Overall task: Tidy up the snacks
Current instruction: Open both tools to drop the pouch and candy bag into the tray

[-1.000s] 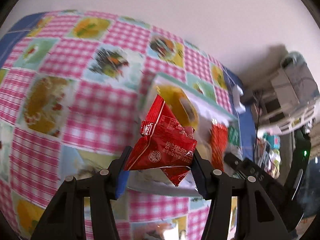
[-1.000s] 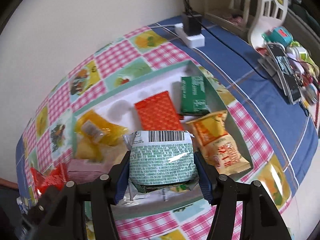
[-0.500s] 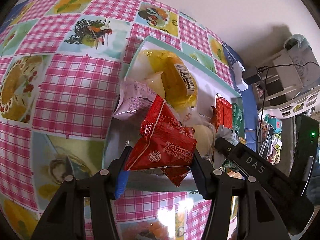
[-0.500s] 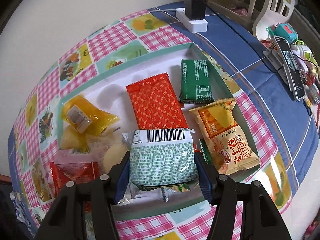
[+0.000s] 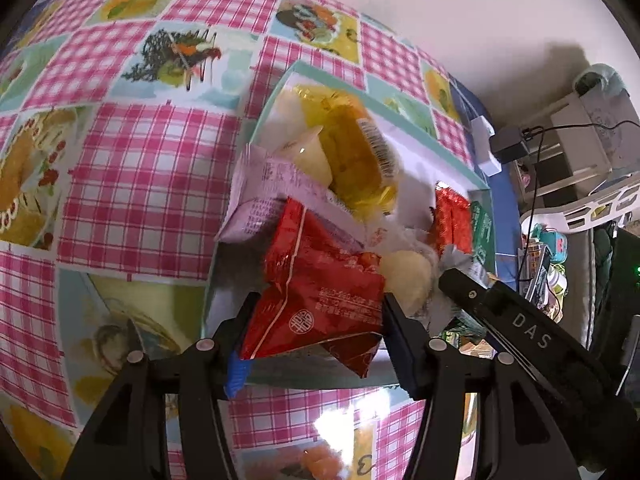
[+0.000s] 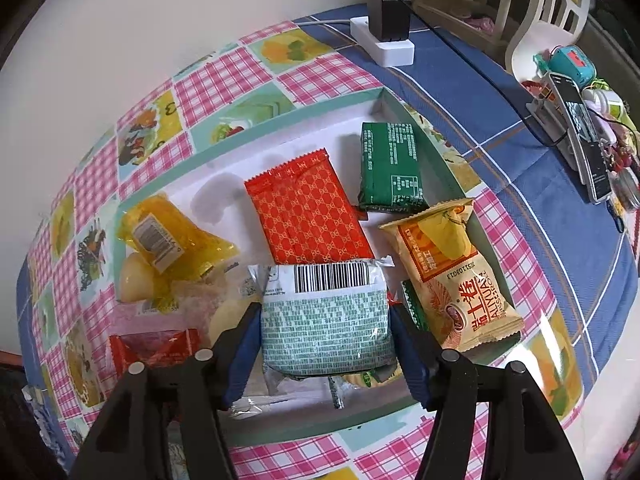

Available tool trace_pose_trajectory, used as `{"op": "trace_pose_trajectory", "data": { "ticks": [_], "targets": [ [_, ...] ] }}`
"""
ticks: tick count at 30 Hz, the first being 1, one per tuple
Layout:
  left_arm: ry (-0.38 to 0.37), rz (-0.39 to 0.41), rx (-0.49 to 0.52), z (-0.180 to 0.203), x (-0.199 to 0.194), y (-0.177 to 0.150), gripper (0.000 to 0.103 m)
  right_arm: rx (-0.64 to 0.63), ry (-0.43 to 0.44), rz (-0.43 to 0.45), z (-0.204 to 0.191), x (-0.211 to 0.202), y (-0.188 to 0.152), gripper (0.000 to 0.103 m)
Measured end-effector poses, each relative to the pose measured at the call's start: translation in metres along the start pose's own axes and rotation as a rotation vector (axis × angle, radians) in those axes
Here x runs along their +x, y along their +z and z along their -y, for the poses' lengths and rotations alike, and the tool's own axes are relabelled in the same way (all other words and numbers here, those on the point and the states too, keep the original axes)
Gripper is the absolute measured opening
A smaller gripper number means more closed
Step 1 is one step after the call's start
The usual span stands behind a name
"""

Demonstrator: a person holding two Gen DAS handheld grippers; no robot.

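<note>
Left wrist view: the left gripper pinches a red packet at lower centre, both fingers pressed against its sides. The packet is glossy and crinkled, with white print and a round emblem, and one corner hangs below the fingers. It sits over the near end of the tray, whose teal rim runs from upper centre to the right. Behind it the tray is crowded with a lilac packet, a yellow bag and a pale round piece. Bare checked cloth fills the left half of the frame. The right gripper's black body crosses the lower right, close beside the left one.

Right wrist view: the right gripper clamps a green-and-white pack with a barcode along its top edge, at lower centre over the tray's near side. Ahead lie an orange packet, a dark green bar and a tan bag touching the right rim. Bare white tray floor shows only toward the far rim, upper centre. A power strip sits on blue cloth at the upper right.
</note>
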State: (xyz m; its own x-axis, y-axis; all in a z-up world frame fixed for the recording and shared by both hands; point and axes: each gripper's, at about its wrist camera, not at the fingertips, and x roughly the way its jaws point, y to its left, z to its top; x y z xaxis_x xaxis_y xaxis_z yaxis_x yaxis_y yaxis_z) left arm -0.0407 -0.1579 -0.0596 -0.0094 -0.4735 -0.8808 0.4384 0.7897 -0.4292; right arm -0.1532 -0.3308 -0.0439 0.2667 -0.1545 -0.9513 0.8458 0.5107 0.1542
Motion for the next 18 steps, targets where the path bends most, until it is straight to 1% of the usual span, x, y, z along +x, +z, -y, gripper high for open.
{"op": "trace_pose_trajectory", "data": {
  "ticks": [2, 4, 14, 16, 18],
  "targets": [
    [0.006, 0.017, 0.003, 0.002, -0.005, 0.002, 0.071, -0.003, 0.004, 0.005, 0.0, -0.002, 0.001, 0.07],
    [0.004, 0.029, -0.001, 0.001, -0.009, 0.003, 0.075, -0.005, 0.007, 0.007, 0.0, -0.003, 0.001, 0.07],
    [-0.017, 0.073, -0.036, -0.009, -0.035, 0.003, 0.075, -0.015, 0.015, 0.041, -0.003, -0.014, 0.002, 0.07],
    [-0.007, 0.098, -0.038, -0.012, -0.043, 0.003, 0.075, -0.02, 0.013, 0.046, -0.004, -0.015, 0.002, 0.07],
    [0.031, 0.133, -0.038, -0.014, -0.052, 0.004, 0.075, -0.028, 0.008, 0.047, -0.005, -0.016, 0.002, 0.07]
  ]
}}
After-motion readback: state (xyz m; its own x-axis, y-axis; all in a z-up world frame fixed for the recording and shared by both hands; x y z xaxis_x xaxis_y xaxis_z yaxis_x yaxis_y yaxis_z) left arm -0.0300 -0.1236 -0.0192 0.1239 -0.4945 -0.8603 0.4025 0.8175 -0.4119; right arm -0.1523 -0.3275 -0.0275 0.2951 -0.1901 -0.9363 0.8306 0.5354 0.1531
